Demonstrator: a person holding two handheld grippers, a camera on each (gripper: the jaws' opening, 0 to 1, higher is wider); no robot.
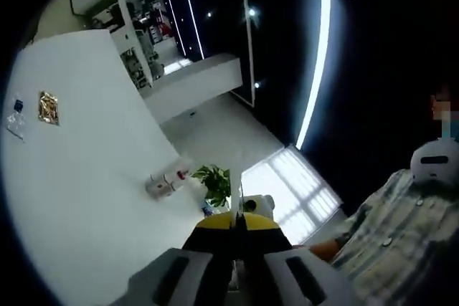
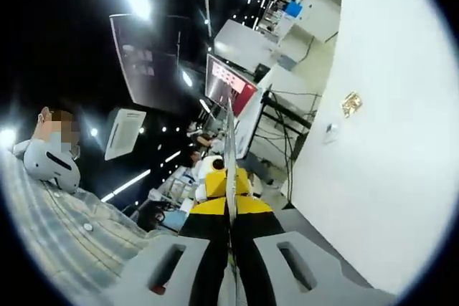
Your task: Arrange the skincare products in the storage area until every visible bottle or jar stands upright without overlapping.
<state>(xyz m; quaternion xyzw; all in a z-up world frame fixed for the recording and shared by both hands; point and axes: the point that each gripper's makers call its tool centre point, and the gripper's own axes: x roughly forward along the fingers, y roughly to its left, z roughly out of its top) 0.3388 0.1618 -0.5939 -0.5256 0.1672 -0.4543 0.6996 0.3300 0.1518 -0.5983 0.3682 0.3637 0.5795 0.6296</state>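
My left gripper [image 1: 235, 206] rises from the bottom of the left gripper view with its jaws pressed together and nothing between them. Just to its left, two small pale bottle-like items [image 1: 163, 183], one with a red tip, sit against a broad white surface [image 1: 93, 198]; they are too small to identify. In the right gripper view my right gripper [image 2: 229, 141] is also shut and empty, pointing up towards a dark ceiling. No skincare product is clear in the right gripper view.
A green plant [image 1: 215, 183] stands beside the small items. A gold patch [image 1: 48, 107] and a clear packet [image 1: 16, 123] lie on the white surface, the gold patch [image 2: 351, 103] seen again at right. A person in a plaid shirt [image 1: 401, 227] [image 2: 50, 234] is close. Ceiling light strips [image 1: 315, 62] and a screen [image 2: 229, 84] hang beyond.
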